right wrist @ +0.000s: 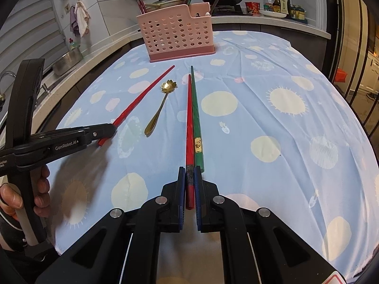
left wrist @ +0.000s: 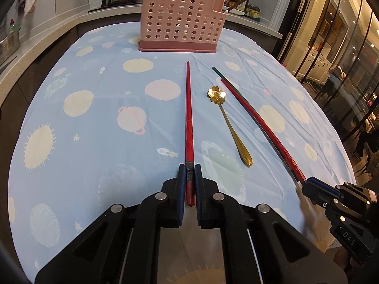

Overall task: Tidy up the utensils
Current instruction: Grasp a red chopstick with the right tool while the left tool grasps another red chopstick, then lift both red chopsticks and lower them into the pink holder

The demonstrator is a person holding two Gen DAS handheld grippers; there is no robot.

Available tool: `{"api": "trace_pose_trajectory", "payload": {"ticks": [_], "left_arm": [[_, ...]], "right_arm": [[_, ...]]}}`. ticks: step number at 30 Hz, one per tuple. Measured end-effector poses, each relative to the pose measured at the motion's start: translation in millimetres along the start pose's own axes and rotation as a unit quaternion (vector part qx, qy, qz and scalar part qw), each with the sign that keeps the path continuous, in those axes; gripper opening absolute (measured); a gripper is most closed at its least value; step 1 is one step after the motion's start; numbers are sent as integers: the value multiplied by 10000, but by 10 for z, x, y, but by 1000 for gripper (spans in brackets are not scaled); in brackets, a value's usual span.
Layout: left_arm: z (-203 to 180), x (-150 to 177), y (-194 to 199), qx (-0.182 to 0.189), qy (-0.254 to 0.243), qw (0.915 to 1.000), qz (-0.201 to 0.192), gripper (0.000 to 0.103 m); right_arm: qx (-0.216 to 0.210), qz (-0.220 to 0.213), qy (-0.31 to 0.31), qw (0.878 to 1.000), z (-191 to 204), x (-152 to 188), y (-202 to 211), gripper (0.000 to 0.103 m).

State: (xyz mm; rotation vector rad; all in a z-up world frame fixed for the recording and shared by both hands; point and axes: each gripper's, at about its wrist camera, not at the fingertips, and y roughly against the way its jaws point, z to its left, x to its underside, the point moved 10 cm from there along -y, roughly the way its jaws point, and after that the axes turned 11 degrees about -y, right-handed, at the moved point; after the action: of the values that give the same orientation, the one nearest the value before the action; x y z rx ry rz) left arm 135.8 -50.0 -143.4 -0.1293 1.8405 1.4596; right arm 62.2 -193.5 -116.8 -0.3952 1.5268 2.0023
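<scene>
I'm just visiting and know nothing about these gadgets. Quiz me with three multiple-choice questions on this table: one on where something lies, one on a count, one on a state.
1. Where does the gold spoon lie?
A. In the pink holder
B. On the cloth between the two red chopsticks
C. In a gripper

2. How many chopsticks lie on the cloth?
A. One
B. Three
C. Five

3. What is the left gripper doing?
A. Standing wide open over the spoon
B. Shut on a red chopstick
C. Holding the green chopstick

Answers:
1 B: the spoon rests flat, with the left red chopstick on one side and the right red chopstick on the other.
2 B: two red ones and a green chopstick.
3 B: its pads pinch the left red chopstick's end.
</scene>
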Motion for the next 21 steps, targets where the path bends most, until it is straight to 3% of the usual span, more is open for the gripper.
{"api": "trace_pose_trajectory", "payload": {"ticks": [11,21], "left_arm": [[-69,-151,606,86,-7,9983,-583,7],[8,-805,1183,8,-152,9885,-1501,7]], "right_arm": [[-308,-616,-36,9976,156,-372,486,7],[-637,-1418,76,9878,377,-1126,972,7]]}}
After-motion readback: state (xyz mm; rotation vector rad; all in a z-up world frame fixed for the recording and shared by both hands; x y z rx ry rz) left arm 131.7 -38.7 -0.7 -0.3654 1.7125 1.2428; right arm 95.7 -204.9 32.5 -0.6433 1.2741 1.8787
